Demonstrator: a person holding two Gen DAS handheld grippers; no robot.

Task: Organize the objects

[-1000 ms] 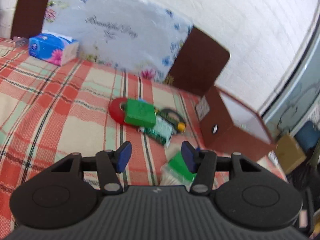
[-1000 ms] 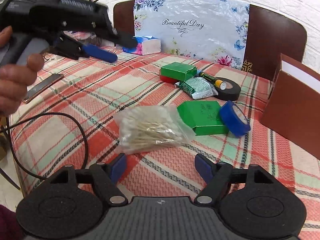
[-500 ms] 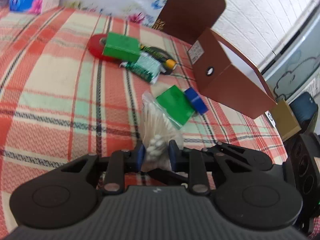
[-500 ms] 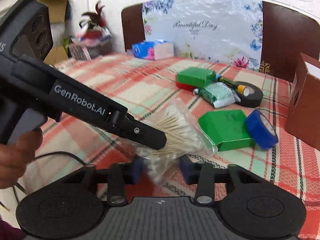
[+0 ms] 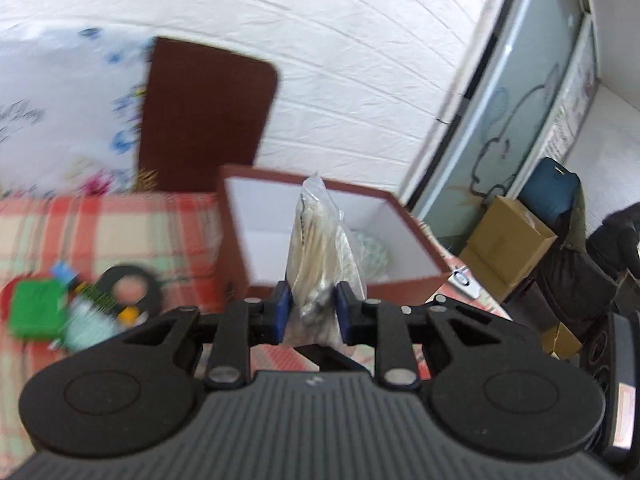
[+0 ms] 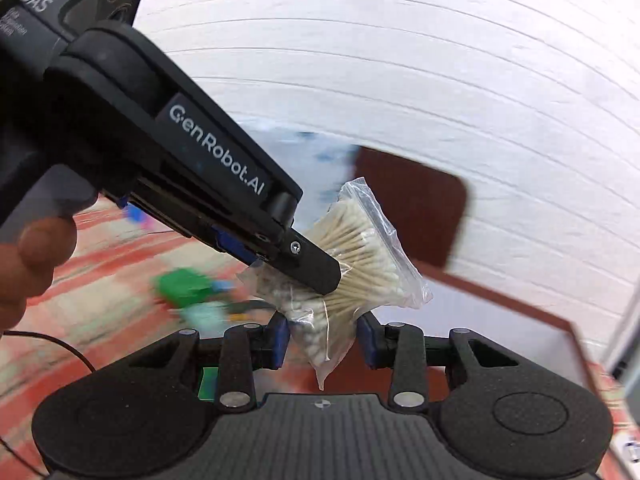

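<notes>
A clear bag of cotton swabs [image 5: 320, 248] hangs in the air, held from two sides. My left gripper [image 5: 310, 312] is shut on its lower part, just in front of the open brown box [image 5: 400, 292] with white inner walls. In the right wrist view the bag of cotton swabs [image 6: 360, 256] fans out above my right gripper [image 6: 322, 340], which is shut on its bottom end. The left gripper [image 6: 326, 278] reaches in from the upper left and pinches the bag's middle. The brown box [image 6: 500, 308] lies behind to the right.
On the plaid tablecloth [image 5: 120, 220] left of the box lie a green box [image 5: 34, 312], a black tape roll [image 5: 128, 292] and a pale green packet [image 5: 88, 328]. A brown chair back [image 5: 204, 120] stands behind. Cardboard boxes [image 5: 508, 248] sit on the floor. A person's hand [image 6: 36, 264] holds the left gripper.
Both grippers closed on the bag of swabs while it lay on the table. They have since lifted it and carried it right, up to the brown box.
</notes>
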